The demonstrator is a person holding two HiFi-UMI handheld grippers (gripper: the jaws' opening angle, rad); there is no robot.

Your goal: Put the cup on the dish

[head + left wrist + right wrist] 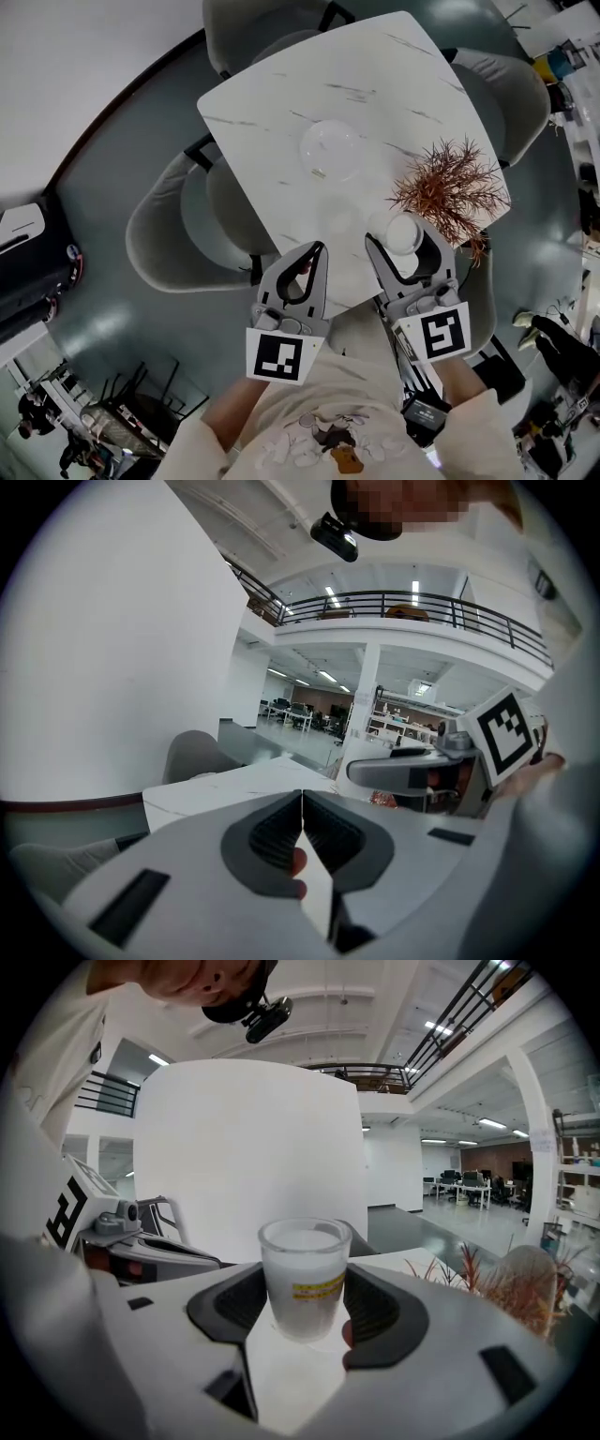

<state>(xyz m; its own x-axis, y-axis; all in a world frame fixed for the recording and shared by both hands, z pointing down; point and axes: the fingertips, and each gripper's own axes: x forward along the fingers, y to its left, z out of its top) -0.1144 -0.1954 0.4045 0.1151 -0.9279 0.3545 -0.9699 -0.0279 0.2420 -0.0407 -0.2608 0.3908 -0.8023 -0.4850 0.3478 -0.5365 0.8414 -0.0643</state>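
A white frosted cup point(403, 233) stands upright near the front edge of the white marble table point(281, 112), between the jaws of my right gripper point(400, 236). In the right gripper view the cup point(305, 1279) fills the gap and both dark pads point(380, 1312) press on its sides, so the right gripper point(306, 1290) is shut on it. A clear glass dish point(330, 150) lies further back, near the table's middle. My left gripper point(317, 251) hovers at the front edge, left of the cup, shut with nothing in it; its tips point(302, 796) meet.
A reddish-brown dried plant point(452, 184) stands right behind and to the right of the cup. Grey padded chairs point(173, 220) surround the table. The right gripper's body point(412, 772) shows at the right of the left gripper view.
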